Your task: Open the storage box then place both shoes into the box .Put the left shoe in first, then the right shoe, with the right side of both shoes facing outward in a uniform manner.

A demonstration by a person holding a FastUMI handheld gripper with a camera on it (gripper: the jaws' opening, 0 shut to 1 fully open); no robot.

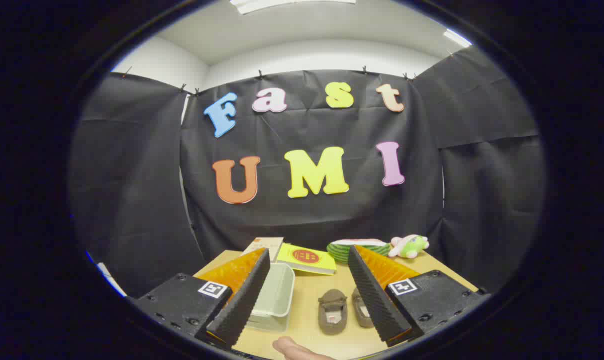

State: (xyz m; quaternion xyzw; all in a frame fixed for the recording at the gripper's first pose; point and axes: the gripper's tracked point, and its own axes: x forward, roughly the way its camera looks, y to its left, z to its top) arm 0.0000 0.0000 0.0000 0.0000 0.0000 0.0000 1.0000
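Note:
My gripper [309, 295] is held above the wooden table [309, 285] with its two ribbed black fingers [244, 300] spread wide and nothing between them. A pale storage box [277, 295] with its lid on lies below, partly behind the left finger. Two small brown shoes sit side by side to the right of the box: one shoe [333, 311] shows whole between the fingers, the other shoe [362, 310] is half hidden by the right finger.
Beyond the fingers at the table's back lie a yellow book [307, 259], a pale booklet [264, 246], a green striped plush [359, 248] and a small pink and green toy [409, 246]. A fingertip of a person's hand [294, 348] shows at the near table edge.

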